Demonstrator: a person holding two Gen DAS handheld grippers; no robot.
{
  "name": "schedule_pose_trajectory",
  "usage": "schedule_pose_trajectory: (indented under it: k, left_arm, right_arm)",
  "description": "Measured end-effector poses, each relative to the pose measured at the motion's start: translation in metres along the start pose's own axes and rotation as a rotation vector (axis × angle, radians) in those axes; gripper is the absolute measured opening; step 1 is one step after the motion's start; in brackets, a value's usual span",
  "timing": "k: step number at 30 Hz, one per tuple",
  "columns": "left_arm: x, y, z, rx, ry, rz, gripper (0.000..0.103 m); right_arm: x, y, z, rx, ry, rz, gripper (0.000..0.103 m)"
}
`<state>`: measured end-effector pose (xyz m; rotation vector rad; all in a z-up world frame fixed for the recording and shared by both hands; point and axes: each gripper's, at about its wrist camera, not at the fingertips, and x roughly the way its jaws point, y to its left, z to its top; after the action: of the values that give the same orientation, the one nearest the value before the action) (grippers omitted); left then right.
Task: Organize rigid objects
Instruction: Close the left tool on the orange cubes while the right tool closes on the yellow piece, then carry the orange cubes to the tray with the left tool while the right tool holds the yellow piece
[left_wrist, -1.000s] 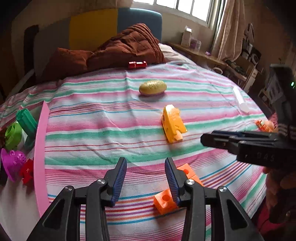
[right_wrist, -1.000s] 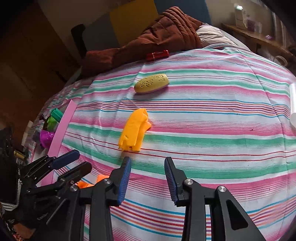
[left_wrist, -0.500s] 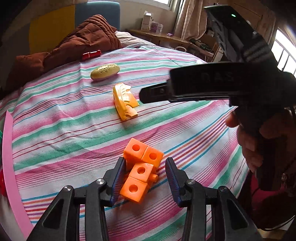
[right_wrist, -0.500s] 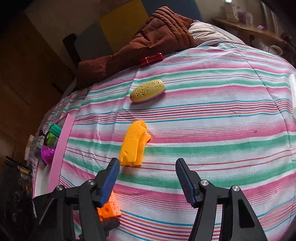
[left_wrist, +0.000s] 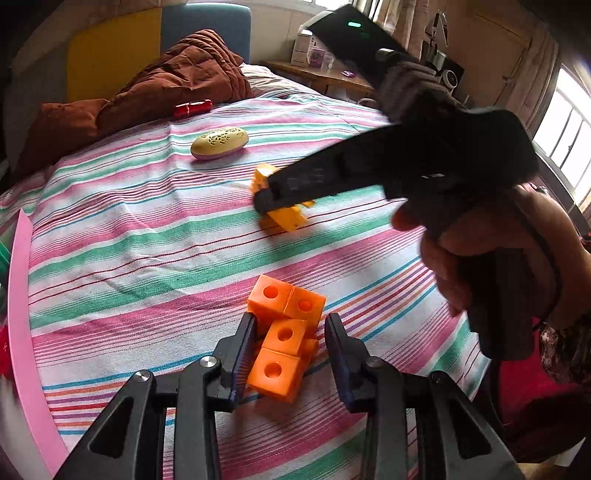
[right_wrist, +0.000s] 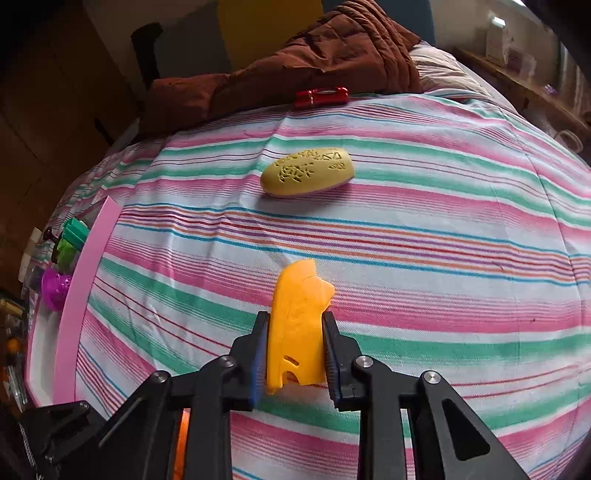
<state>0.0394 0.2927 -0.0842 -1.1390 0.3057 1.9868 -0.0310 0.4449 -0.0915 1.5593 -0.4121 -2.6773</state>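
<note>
A cluster of joined orange cubes (left_wrist: 284, 332) with round holes lies on the striped bed sheet. My left gripper (left_wrist: 290, 321) straddles it. Its jaws are closing, with a gap still showing on the right side. Further back lies a yellow plastic toy piece (right_wrist: 295, 332). My right gripper (right_wrist: 294, 317) has both pads pressed on its flanks as the jaws close. In the left wrist view that gripper reaches in from the right, held by a person's hand (left_wrist: 498, 251), and covers part of the yellow piece (left_wrist: 291, 218).
A yellow oval perforated case (right_wrist: 306, 171) and a red cylinder (right_wrist: 321, 96) lie further up the bed, before a brown quilt (right_wrist: 314, 55). A pink-rimmed tray (right_wrist: 83, 288) at the left edge holds green and purple toys (right_wrist: 55, 282). A shelf stands at the far right.
My right gripper widened, moved onto the yellow piece and closed on it. My left gripper swung over the orange cubes, dropped around them and its jaws narrowed.
</note>
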Motion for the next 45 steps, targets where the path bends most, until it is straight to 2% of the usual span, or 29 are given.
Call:
schedule_pose_trajectory:
  k: [4, 5, 11, 13, 19, 28, 32, 38, 45]
  left_arm:
    - [0.000, -0.001, 0.001, -0.022, -0.007, -0.007, 0.037]
    - [0.000, -0.001, 0.001, -0.017, -0.009, 0.001, 0.030]
    - [0.002, -0.013, -0.001, 0.027, -0.001, 0.049, 0.028]
    - [0.005, -0.008, 0.001, 0.029, 0.001, 0.053, 0.024]
    - [-0.005, -0.004, 0.002, -0.001, -0.012, 0.063, 0.024]
    - [-0.042, 0.004, 0.004, -0.048, -0.068, 0.061, 0.024]
    - [-0.065, 0.019, 0.003, -0.081, -0.108, 0.077, 0.024]
    - [-0.095, 0.057, -0.004, -0.171, -0.154, 0.117, 0.024]
    - [-0.121, 0.102, -0.018, -0.279, -0.203, 0.163, 0.024]
  right_arm:
    - [-0.016, -0.018, -0.017, 0.061, -0.002, 0.027, 0.027]
    - [-0.020, -0.022, -0.022, 0.078, -0.005, 0.036, 0.027]
    - [-0.028, -0.032, -0.038, 0.162, -0.046, 0.075, 0.027]
    - [-0.028, -0.031, -0.037, 0.160, -0.044, 0.070, 0.027]
    - [-0.028, -0.032, -0.038, 0.164, -0.048, 0.081, 0.027]
    - [-0.028, -0.027, -0.040, 0.146, -0.059, 0.053, 0.027]
    - [-0.029, -0.021, -0.041, 0.115, -0.064, 0.015, 0.027]
    - [-0.027, 0.000, -0.044, -0.008, -0.067, -0.100, 0.027]
    - [-0.028, -0.001, -0.044, -0.001, -0.063, -0.100, 0.027]
